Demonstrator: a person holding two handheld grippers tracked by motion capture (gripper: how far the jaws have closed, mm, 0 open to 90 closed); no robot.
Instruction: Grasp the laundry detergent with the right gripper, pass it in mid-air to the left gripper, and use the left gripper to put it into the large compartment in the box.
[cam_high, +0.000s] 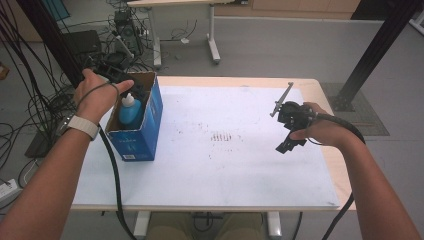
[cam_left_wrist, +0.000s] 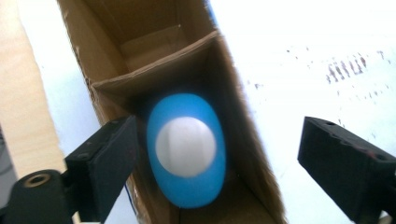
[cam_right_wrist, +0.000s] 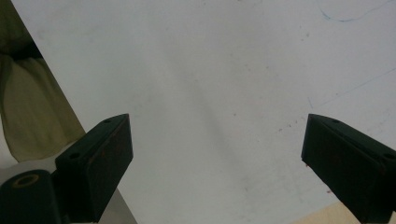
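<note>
Bottle (cam_left_wrist: 187, 149), blue with a white cap, stands upright in the near compartment of the cardboard box (cam_high: 145, 125) at the bench's (cam_high: 225, 165) left edge; likely light, smooth rigid plastic, somewhat slippery, best gripped across the narrow cap or neck. Left hand-held gripper (cam_left_wrist: 215, 149) hangs above it, released and clear of it. Right hand-held gripper (cam_right_wrist: 215, 154) is also released, over bare bench.

Left wrist: pale woven-strap watch (cam_high: 80, 125). Arms bare, no sleeves seen. Both grippers black; thick black cable (cam_high: 113, 175) trails from left gripper (cam_left_wrist: 217, 154). Right gripper (cam_right_wrist: 217, 158): blocky matte fingers (cam_right_wrist: 100, 158), round brass-ringed hole at base.
</note>
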